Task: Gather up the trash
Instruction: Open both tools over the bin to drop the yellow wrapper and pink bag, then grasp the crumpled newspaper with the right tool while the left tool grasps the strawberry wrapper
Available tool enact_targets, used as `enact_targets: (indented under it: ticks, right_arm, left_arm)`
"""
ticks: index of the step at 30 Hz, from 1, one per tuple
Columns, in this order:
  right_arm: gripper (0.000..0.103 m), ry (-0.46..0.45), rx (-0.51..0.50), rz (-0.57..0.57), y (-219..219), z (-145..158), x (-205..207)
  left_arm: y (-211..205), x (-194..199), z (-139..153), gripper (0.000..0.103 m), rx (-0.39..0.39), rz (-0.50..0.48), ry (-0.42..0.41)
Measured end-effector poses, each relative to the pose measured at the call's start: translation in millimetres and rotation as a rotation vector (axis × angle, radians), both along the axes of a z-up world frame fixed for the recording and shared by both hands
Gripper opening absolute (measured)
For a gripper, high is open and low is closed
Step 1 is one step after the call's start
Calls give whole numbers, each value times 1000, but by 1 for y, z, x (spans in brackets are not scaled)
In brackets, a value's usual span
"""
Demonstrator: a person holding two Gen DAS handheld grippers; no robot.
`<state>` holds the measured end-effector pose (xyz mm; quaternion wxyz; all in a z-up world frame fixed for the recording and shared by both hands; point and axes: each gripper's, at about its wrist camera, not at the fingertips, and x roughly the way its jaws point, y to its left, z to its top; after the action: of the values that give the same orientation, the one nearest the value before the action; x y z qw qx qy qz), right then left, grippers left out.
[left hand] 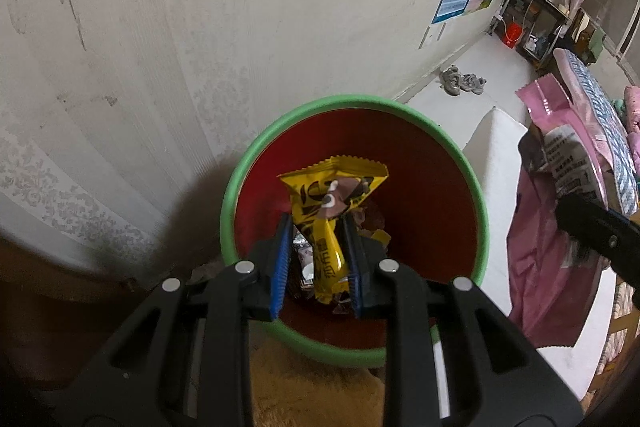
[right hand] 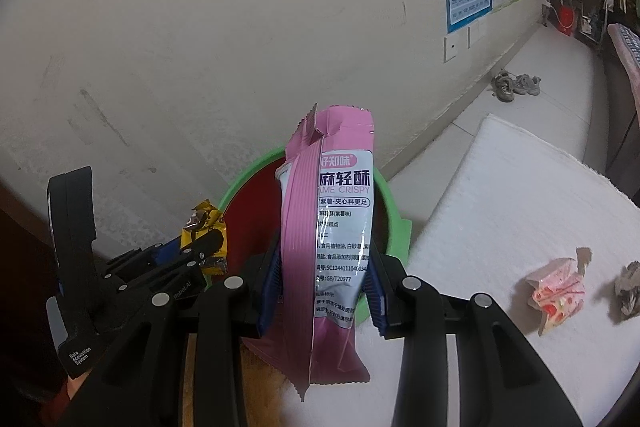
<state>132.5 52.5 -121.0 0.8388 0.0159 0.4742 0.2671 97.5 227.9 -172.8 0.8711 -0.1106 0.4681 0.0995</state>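
2 wrappers held at the green-rimmed bin (left hand: pixel 478 195)

Left gripper (left hand: pixel 316 223) pinches a yellow wrapper (left hand: pixel 328 203) directly over the bin; right gripper (right hand: pixel 325 253) clamps a pink packet (right hand: pixel 320 227) upright, bin just ahead.

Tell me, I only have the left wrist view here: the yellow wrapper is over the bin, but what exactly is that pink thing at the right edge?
Observer: A pink snack bag, printed "CRISPY", clamped in the right gripper.
Operator: Is it over the bin too?
Observer: Its upper part overlaps the green bin rim; the lower end hangs nearer the camera.
Operator: Anything left to collect?
Observer: Yes. A crumpled pink-and-red wrapper and a grey crumpled scrap lie on the white mat.
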Motion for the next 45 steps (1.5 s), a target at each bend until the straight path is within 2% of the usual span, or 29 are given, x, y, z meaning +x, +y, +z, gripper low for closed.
enact_targets:
  ticks: [9, 11, 12, 13, 18, 22, 25, 26, 30, 32, 36, 39, 41, 43, 45]
  right_arm:
    - [37, 18, 23, 13, 15, -3, 16]
    - [46, 14, 28, 16, 19, -2, 19]
    - [53, 8, 32, 14, 20, -2, 20]
    - [60, 3, 38, 9, 20, -1, 21]
    - [68, 9, 64, -47, -4, -5, 20]
    - [70, 8, 29, -193, -64, -18, 16]
    - [70, -19, -51, -397, -138, -31, 12]
    - [70, -20, -86, -503, -176, -35, 11]
    - [71, -8, -129, -792, -276, -44, 13]
    - [74, 15, -165, -845, -304, -49, 22]
    - [76, 139, -209, -785, -327, -82, 57]
    - [57, 182, -179, -747, -334, -96, 54]
    - [39, 166, -142, -729, -336, -92, 42]
    - [17, 147, -89, -705, -339, -82, 25]
    - [16, 125, -17, -678, -342, -70, -5]
  left_arm:
    - [6, 13, -7, 24, -20, 15, 22]
    - [9, 15, -10, 36, -32, 29, 31]
    - [10, 15, -11, 48, -44, 33, 31]
    - [11, 15, -11, 52, -54, 40, 27]
    - [11, 12, -13, 57, -64, 43, 31]
    - [1, 3, -11, 62, -71, 16, 21]
    - [-10, -6, -13, 64, -76, -3, 22]
    - [-14, -8, -13, 64, -80, -7, 27]
    - [-42, -10, -15, 64, -85, -55, 43]
    - [-64, -10, -16, 64, -77, -103, 55]
    - [-118, -7, -16, 72, -94, -219, 62]
    - [-158, -2, -12, 74, -76, -327, 52]
    - [-190, 4, -8, 77, -53, -418, 36]
    - [-220, 13, -8, 80, -18, -500, 23]
    - [-243, 23, -12, 80, 11, -562, 28]
